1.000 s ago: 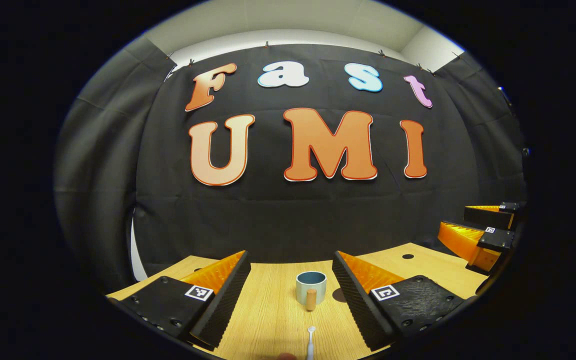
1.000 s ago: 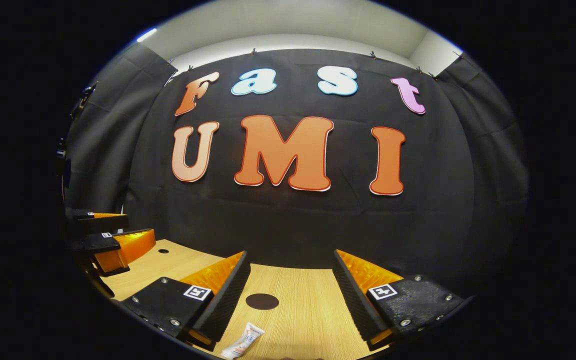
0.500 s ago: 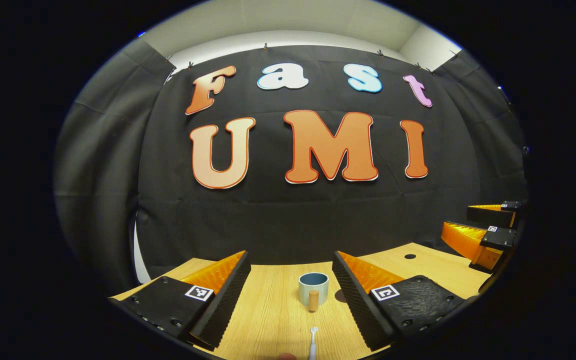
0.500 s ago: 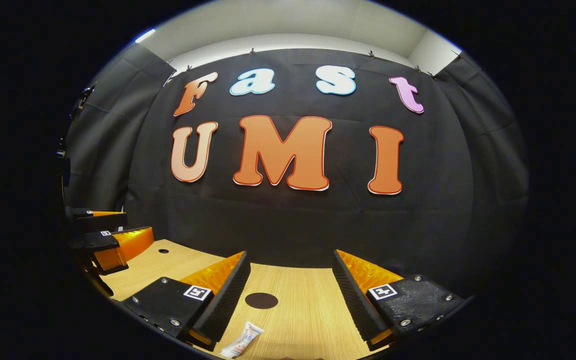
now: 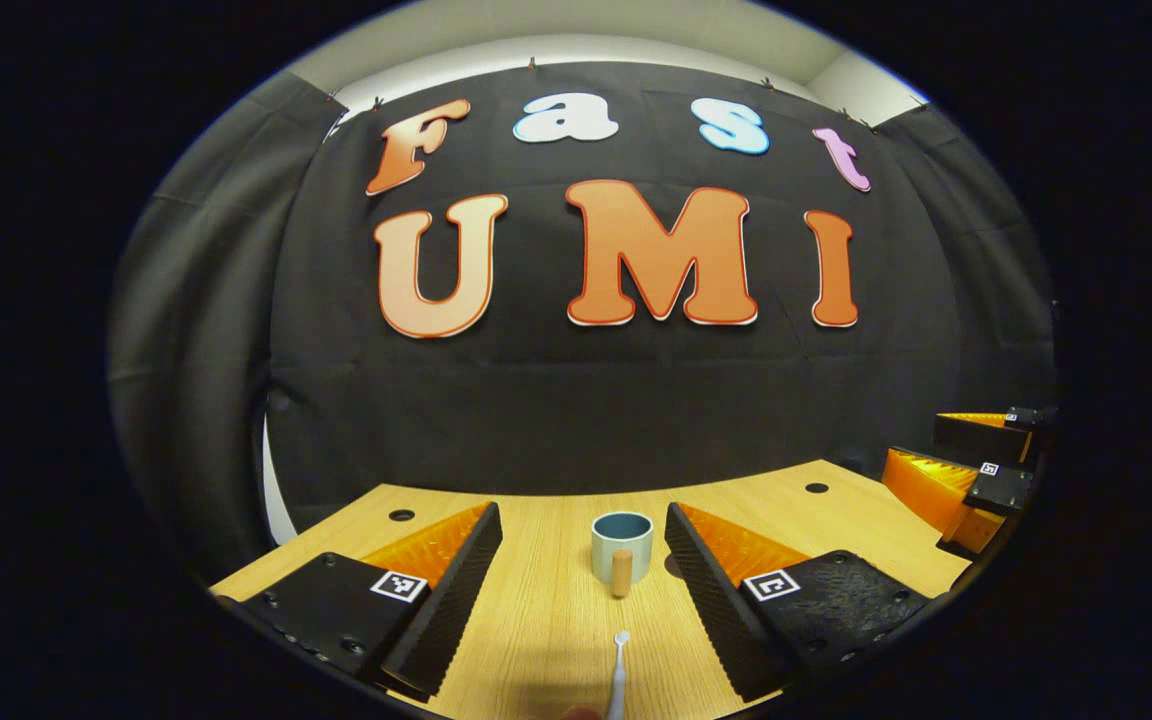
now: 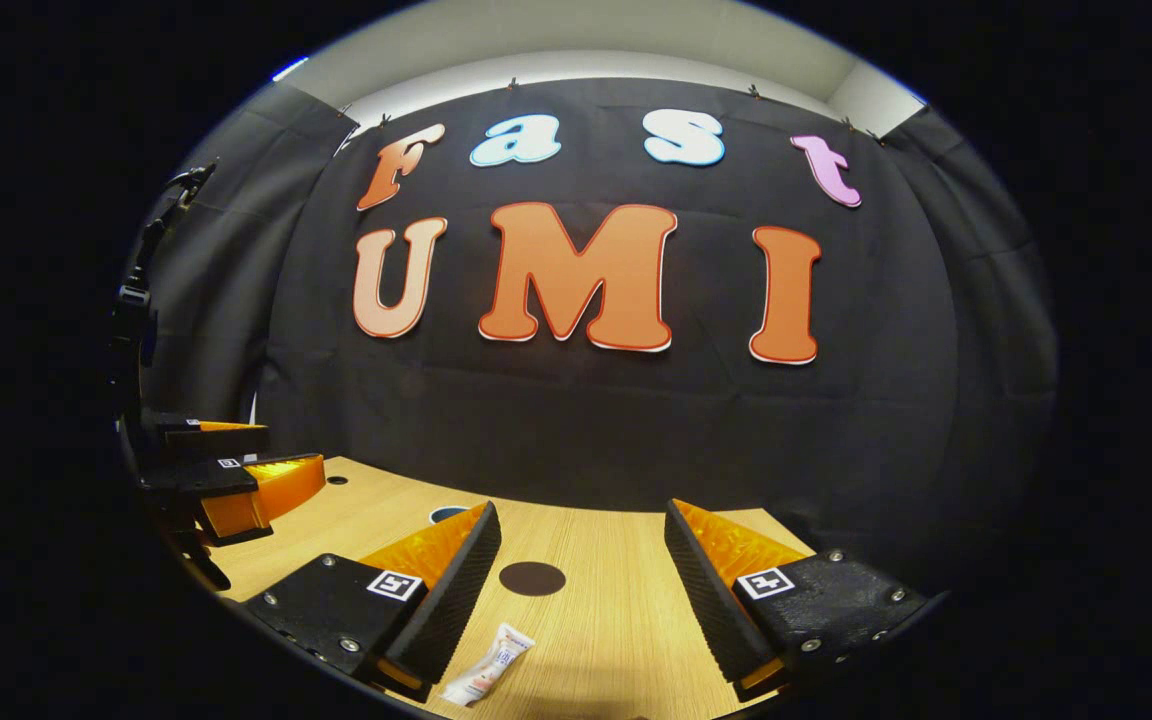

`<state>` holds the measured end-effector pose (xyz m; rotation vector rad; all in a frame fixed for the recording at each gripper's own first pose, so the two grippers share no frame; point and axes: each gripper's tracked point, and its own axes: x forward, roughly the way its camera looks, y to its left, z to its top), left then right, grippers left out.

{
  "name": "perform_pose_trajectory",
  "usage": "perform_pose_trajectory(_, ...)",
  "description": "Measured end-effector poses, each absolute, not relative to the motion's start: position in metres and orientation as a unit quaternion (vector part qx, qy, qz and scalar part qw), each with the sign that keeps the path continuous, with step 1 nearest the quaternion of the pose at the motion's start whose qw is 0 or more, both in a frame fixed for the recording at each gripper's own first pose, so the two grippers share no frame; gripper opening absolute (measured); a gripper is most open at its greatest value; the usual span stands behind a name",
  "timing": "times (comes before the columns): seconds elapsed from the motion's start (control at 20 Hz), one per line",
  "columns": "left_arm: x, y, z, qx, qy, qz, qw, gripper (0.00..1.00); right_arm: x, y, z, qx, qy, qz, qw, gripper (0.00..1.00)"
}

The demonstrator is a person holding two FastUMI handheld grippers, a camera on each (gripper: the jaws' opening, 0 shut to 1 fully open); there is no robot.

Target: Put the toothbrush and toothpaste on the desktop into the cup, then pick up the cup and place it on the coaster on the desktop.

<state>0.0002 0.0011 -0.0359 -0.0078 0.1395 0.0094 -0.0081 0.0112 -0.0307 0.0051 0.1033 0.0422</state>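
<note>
My left gripper (image 5: 583, 590) gapes empty — the toothbrush (image 5: 617, 672) lies dead ahead near the desktop's (image 5: 546, 640) front edge, long axis toward the cup (image 5: 622, 545); right gripper (image 6: 583, 590) open too.

Upright cup (image 5: 622, 543), toothbrush (image 5: 617, 675) just nearer

Both views look low across the shared desktop (image 5: 546, 620) toward the wall

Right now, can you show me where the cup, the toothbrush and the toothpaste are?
cup (image 5: 622, 545), left gripper view, on its outer wall above the handle.
toothbrush (image 5: 618, 668), left gripper view, on its white neck below the head.
toothpaste (image 6: 488, 666), right gripper view, on the middle of the tube.
</note>
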Motion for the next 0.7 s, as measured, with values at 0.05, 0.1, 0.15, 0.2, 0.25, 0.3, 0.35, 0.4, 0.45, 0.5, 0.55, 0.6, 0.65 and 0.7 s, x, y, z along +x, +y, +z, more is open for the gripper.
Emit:
perform_pose_trajectory(0.05, 0.000, 0.000, -0.044, -0.008, 0.083, 0.001, 0.997, 0.98, -0.009, 0.012, -0.038, 0.007, 0.063, 0.024, 0.998, 0.99)
perform_pose_trajectory(0.1, -0.001, -0.002, -0.052, -0.012, 0.096, -0.004, 0.995, 0.99, -0.010, 0.013, -0.047, 0.013, 0.076, 0.028, 0.997, 0.99)
perform_pose_trajectory(0.15, -0.001, -0.005, -0.061, -0.016, 0.108, -0.009, 0.994, 0.99, -0.009, 0.015, -0.055, 0.020, 0.091, 0.032, 0.995, 0.99)
perform_pose_trajectory(0.2, -0.001, -0.006, -0.068, -0.018, 0.120, -0.015, 0.992, 0.99, -0.009, 0.018, -0.065, 0.026, 0.106, 0.037, 0.993, 0.99)
perform_pose_trajectory(0.25, -0.001, -0.008, -0.076, -0.019, 0.132, -0.019, 0.991, 0.99, -0.010, 0.021, -0.074, 0.032, 0.122, 0.042, 0.991, 0.99)
perform_pose_trajectory(0.3, -0.002, -0.007, -0.083, -0.017, 0.144, -0.020, 0.989, 0.99, -0.012, 0.024, -0.085, 0.035, 0.137, 0.047, 0.989, 0.99)
perform_pose_trajectory(0.35, -0.003, -0.006, -0.090, -0.014, 0.154, -0.021, 0.988, 0.99, -0.013, 0.027, -0.094, 0.035, 0.151, 0.051, 0.987, 0.99)
perform_pose_trajectory(0.4, -0.003, -0.005, -0.096, -0.010, 0.166, -0.022, 0.986, 0.99, -0.014, 0.030, -0.103, 0.035, 0.163, 0.055, 0.985, 0.99)
perform_pose_trajectory(0.45, -0.004, -0.006, -0.104, -0.007, 0.176, -0.025, 0.984, 0.99, -0.014, 0.033, -0.109, 0.033, 0.174, 0.060, 0.982, 0.99)
perform_pose_trajectory(0.5, -0.003, -0.009, -0.111, -0.005, 0.187, -0.028, 0.982, 0.99, -0.015, 0.038, -0.119, 0.032, 0.186, 0.064, 0.980, 0.99)
perform_pose_trajectory(0.55, -0.003, -0.012, -0.123, -0.004, 0.198, -0.032, 0.980, 0.99, -0.017, 0.041, -0.127, 0.030, 0.199, 0.069, 0.977, 0.99)
perform_pose_trajectory(0.6, -0.003, -0.012, -0.133, -0.003, 0.210, -0.034, 0.977, 0.99, -0.018, 0.045, -0.137, 0.028, 0.213, 0.073, 0.974, 0.99)
perform_pose_trajectory(0.65, -0.003, -0.013, -0.142, -0.003, 0.221, -0.036, 0.975, 0.99, -0.018, 0.049, -0.146, 0.027, 0.224, 0.077, 0.971, 0.99)
perform_pose_trajectory(0.7, -0.003, -0.013, -0.149, -0.002, 0.232, -0.039, 0.972, 0.99, -0.020, 0.052, -0.154, 0.024, 0.237, 0.080, 0.968, 0.99)
